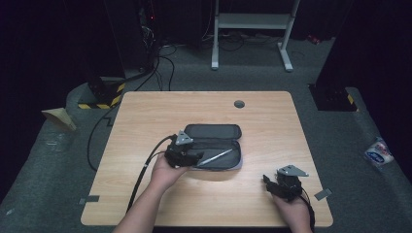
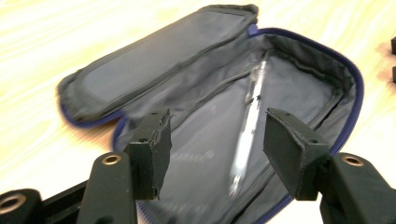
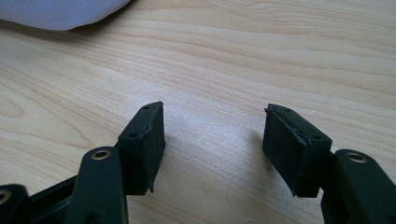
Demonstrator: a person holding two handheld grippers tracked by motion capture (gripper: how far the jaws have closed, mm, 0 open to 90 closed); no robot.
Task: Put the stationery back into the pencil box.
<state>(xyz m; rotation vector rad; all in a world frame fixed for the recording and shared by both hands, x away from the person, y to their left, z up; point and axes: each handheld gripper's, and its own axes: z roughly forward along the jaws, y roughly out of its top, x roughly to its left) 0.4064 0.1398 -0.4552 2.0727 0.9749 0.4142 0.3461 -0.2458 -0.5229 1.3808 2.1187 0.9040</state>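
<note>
Left hand-held gripper (image 2: 217, 140), jaws wide and empty, hovers over the pen (image 2: 247, 135) in the open pencil case (image 2: 322, 88); closing off-centre could pinch lining, not pen.

- Grommet hole (image 1: 239, 104), round, grey: in the tabletop (image 1: 272, 126) near its far edge, just right of centre.
- Tape patches, grey: one (image 1: 89, 199) at the near left corner, one (image 1: 323, 194) at the near right corner.
- White metal stand (image 1: 252, 22): on the floor beyond the far edge.
- Hazard-striped block (image 1: 103, 94), yellow and black: on the floor off the far left corner.
- White packet (image 1: 379, 153): on the floor, right of the tabletop.
</note>
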